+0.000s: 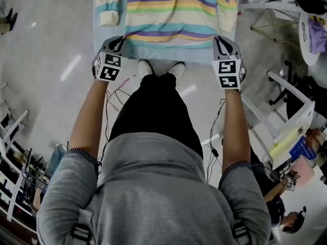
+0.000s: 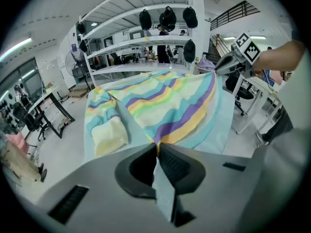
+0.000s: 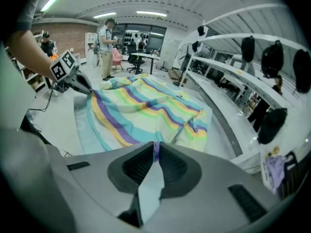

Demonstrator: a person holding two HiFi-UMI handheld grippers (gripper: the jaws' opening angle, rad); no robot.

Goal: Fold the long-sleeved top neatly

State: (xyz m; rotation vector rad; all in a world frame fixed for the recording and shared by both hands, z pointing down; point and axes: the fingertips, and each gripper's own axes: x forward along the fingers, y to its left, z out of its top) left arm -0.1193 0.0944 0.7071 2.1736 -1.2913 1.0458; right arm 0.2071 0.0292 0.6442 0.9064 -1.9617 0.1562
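Lying spread on the pale blue counter (image 1: 109,32) ahead of you, the long-sleeved top (image 1: 176,9) is showing pastel stripes. Its teal hem (image 1: 176,49) is facing you at the near edge, and one sleeve cuff (image 1: 109,17) is lying just beside the body at the left. You are pinching that hem at both corners: the left gripper (image 1: 118,42) is clamping the left corner and the right gripper (image 1: 223,41) the right corner. In each gripper view the fingers (image 2: 176,165) are pressing nearly together, with only a thin fold of teal cloth running back between them.

The knit is looking soft, light and floppy. It is likely going to sag between your two holds and drag on the cover if you are lifting unevenly, so carrying both corners level and taut should be helping it fold straight. The hem corners, and later the shoulders, are seeming the sensible places to hold.

No box, basket or bin is showing on the counter. The white shelving (image 2: 146,42) behind is carrying dark rounded things that cannot be identified from here.
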